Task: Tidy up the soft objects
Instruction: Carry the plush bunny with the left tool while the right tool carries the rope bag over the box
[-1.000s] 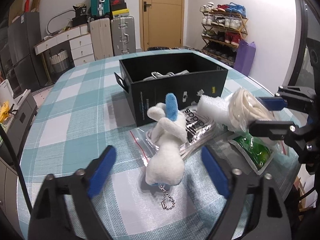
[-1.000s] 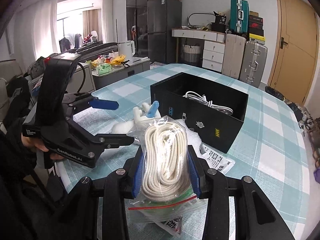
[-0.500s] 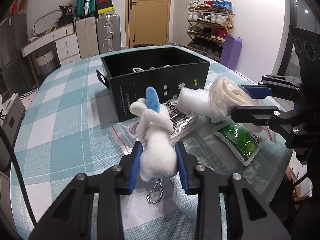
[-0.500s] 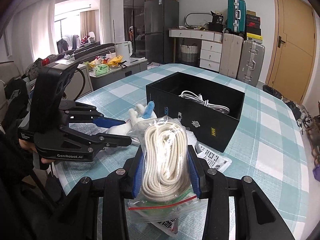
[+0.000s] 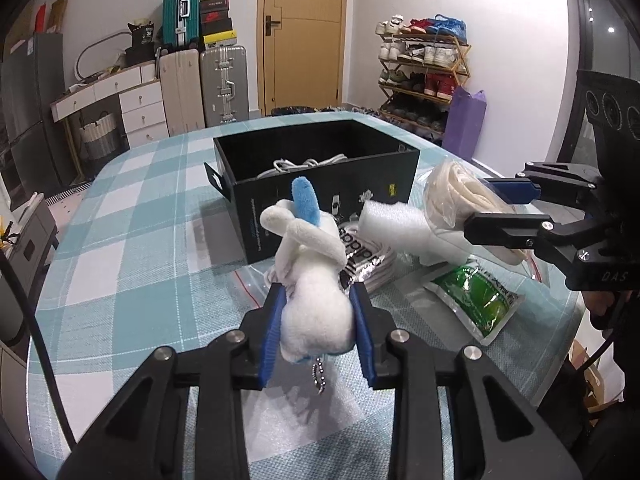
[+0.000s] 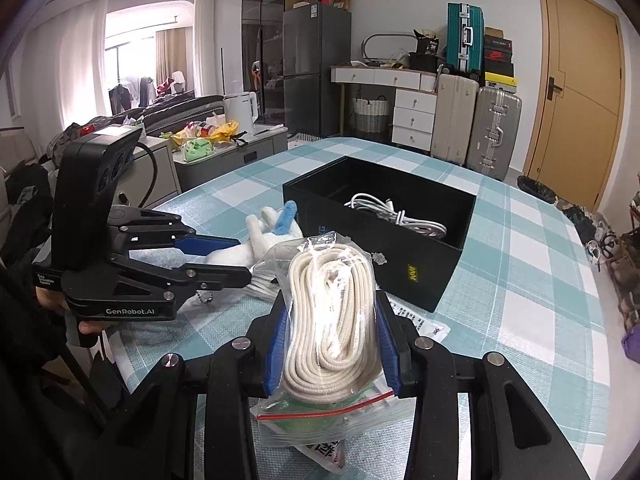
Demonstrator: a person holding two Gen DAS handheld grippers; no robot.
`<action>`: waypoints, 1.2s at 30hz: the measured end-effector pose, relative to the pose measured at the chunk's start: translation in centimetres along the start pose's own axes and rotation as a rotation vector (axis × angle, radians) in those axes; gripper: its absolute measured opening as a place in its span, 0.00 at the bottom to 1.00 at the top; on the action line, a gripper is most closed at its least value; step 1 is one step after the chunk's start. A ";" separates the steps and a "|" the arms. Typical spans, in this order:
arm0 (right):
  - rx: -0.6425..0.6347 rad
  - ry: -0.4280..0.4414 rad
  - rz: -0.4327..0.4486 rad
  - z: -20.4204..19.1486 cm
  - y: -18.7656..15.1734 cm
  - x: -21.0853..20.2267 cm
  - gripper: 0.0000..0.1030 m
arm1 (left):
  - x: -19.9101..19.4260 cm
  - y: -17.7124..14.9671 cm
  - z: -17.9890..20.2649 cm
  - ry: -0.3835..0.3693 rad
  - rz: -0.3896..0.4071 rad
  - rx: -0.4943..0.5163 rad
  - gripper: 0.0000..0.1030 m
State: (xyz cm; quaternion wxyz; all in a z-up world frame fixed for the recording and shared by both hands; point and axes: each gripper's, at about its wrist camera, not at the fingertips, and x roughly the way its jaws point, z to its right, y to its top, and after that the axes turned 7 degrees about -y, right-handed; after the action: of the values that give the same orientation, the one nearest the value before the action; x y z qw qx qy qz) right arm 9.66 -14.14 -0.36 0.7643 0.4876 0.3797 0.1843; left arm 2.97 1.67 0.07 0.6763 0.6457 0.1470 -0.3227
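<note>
Checked tablecloth carries the work. White plush toy sits pinched between left gripper pads, just before the black box. Right gripper clamps a bagged rope coil beside it.

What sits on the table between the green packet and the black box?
In the left wrist view, a white foam block and a flat printed bag lie between the green packet and the black box.
</note>
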 end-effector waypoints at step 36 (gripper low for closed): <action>0.196 -0.054 0.126 6.3 6.8 -2.3 0.38 | -0.5 9.3 -1.4 0.030 0.144 -0.079 0.30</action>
State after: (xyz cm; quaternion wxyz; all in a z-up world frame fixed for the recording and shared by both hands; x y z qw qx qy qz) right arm 13.59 -16.37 8.05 0.7098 0.5877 0.3438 0.1806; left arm 8.76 2.79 7.44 0.7203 0.6323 0.1231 -0.2575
